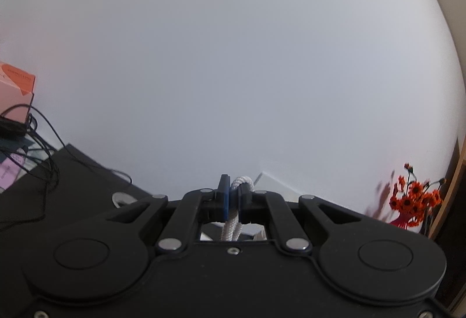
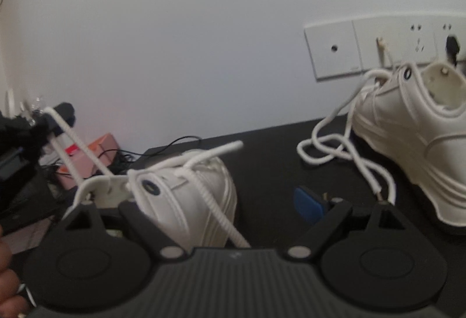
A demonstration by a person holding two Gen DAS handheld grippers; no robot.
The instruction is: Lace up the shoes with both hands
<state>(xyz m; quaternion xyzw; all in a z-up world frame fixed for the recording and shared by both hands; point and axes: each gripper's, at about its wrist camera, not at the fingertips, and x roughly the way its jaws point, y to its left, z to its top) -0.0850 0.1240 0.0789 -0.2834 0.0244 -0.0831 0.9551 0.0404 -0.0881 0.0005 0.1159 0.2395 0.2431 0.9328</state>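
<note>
Standing on black mat [image 2: 262, 160], two white shoes [image 2: 192, 195], two laces [image 2: 329, 143]

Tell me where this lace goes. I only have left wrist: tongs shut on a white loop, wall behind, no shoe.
Observer: The lace runs taut from the left tongs down to a white shoe on the black table.
Operator: Right tongs?
Observer: The right tongs are wide open at that shoe and grip nothing. A stretch of the lace crosses the gap unpinched.
Operator: Other shoe?
Observer: A second white shoe sits to the right, its laces loose on the table.
</note>
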